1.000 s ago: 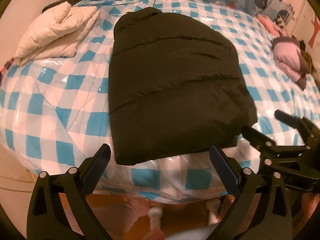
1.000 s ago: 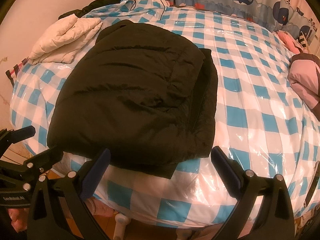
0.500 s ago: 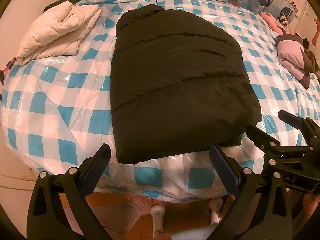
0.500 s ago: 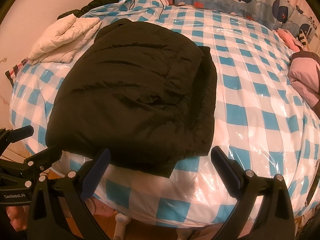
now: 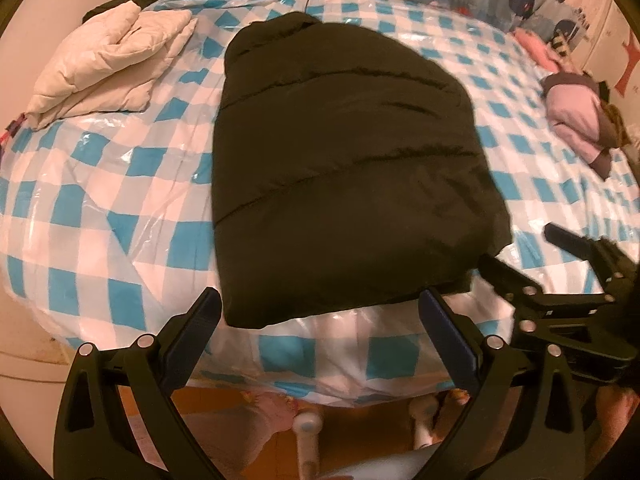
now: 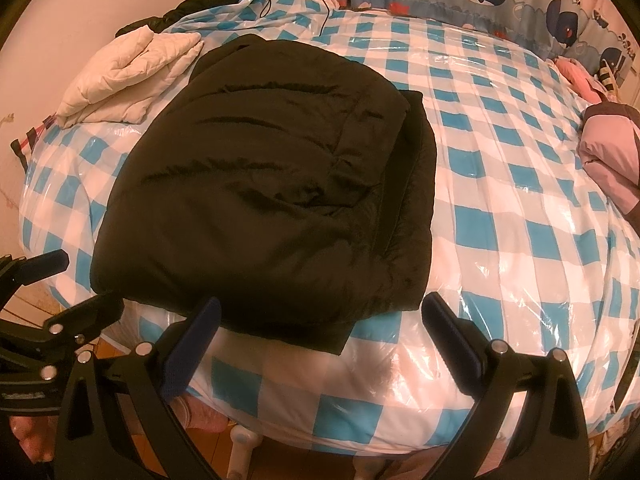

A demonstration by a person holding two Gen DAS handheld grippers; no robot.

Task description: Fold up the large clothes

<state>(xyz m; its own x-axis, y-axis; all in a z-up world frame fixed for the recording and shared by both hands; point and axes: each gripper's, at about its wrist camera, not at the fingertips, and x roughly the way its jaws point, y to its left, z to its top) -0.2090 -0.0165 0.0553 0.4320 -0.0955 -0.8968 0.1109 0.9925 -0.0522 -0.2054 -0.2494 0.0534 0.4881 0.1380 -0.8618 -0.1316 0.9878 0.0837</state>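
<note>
Left wrist view had the left gripper [image 5: 320,320] nearest, its jaws spread wide and holding nothing, poised just short of the near hem of the black padded jacket [image 5: 344,168]. The right gripper [image 5: 560,280] showed at the right of that view, likewise wide open and empty, one finger reaching close to the jacket's near right corner, though contact could not be told. Both sat level with the hem, probably so each could take a corner and carry the lower half up over the rest. The jacket lay already folded to a narrow block, sleeves tucked in, lengthwise on the bed [image 5: 120,184], whose blue-checked cover under clear plastic gave a smooth surface to slide on. From the right wrist view an under-layer stuck out along the jacket's right side, so that edge may need squaring. Farther off, a folded cream quilted garment [image 5: 112,68] rested at the far left, seemingly set aside as done, and a pink bundle [image 5: 580,120] waited far right.
</note>
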